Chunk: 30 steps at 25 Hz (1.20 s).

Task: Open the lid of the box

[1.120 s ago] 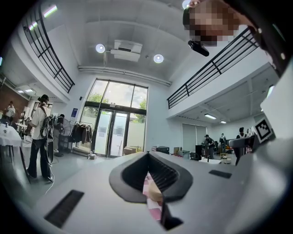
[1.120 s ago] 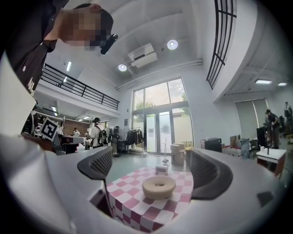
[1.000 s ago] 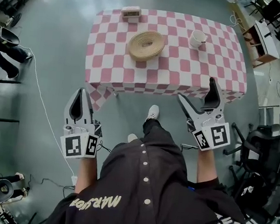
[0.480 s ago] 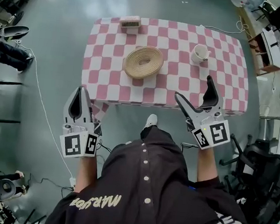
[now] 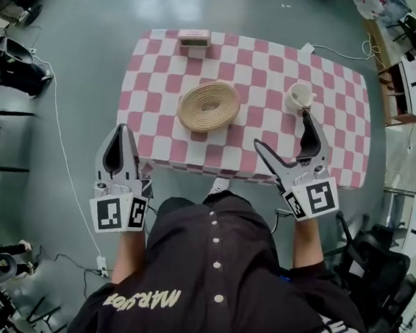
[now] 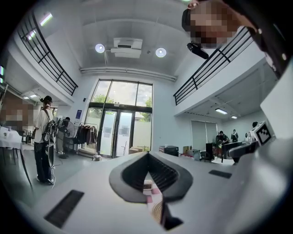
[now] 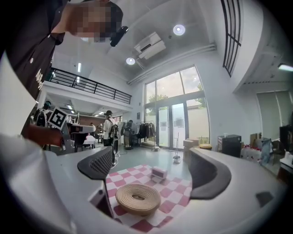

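Pink and small: box (image 5: 194, 38), its lid (image 5: 194, 33) seemingly down, at the far edge of the worktop (image 5: 328, 149), left of the middle, touched by neither claw. Over the whole worktop, a pink-and-white chequered cloth (image 5: 263, 64). Nearer than the box, around the middle of the cloth, a round woven basket (image 5: 209, 105), shallow and ring-shaped, apart from the box. Toward the right side, a pale cup (image 5: 299, 96), upright, well apart from both.

Right claw (image 5: 282, 129) above the near right part of the worktop, jaws spread wide with nothing gripped, one tip just beside the cup in the head view. Through the gap in the right gripper view, basket first, box beyond.

Left claw (image 5: 121, 132) off the worktop, beside its near left corner, above grey floor (image 5: 77, 74), jaws pressed together and holding nothing. Past their tips in the left gripper view, a sliver of cloth and the box.

Below, a person's dark buttoned top (image 5: 217, 289). At lower right, a black office chair (image 5: 382, 269).
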{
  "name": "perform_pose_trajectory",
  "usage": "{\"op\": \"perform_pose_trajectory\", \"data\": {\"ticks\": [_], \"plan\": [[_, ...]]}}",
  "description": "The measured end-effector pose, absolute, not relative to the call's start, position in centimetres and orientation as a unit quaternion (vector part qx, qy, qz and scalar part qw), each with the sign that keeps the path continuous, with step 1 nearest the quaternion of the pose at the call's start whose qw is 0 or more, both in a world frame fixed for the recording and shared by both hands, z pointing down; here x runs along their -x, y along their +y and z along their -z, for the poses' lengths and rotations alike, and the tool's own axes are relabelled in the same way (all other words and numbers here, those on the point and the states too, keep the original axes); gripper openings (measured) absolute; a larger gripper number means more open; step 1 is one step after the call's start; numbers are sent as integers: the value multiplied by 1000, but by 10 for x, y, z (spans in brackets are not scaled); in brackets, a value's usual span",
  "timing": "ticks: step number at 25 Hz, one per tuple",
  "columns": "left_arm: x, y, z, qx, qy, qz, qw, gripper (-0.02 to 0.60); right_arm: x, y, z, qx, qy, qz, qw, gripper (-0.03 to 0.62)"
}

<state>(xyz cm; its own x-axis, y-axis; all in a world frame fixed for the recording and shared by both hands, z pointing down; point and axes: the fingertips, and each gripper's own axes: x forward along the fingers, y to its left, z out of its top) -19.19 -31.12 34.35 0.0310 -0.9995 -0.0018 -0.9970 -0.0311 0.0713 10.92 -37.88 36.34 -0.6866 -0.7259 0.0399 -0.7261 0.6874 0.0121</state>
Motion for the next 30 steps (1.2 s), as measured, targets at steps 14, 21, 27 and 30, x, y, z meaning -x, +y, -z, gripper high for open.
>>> {"op": "perform_pose_trajectory", "data": {"ticks": [14, 21, 27, 30], "plan": [[248, -349, -337, -719, -694, 24, 26, 11, -16, -395, -415, -266, -949, 43, 166, 503], [274, -352, -344, -707, -705, 28, 42, 11, 23, -397, -507, -158, -939, 69, 298, 506], [297, -346, -350, -692, -720, 24, 49, 11, 45, -390, -592, -43, -908, 86, 408, 506], [305, -343, -350, -685, -727, 22, 50, 11, 46, -388, -634, 10, -875, 116, 470, 505]]}}
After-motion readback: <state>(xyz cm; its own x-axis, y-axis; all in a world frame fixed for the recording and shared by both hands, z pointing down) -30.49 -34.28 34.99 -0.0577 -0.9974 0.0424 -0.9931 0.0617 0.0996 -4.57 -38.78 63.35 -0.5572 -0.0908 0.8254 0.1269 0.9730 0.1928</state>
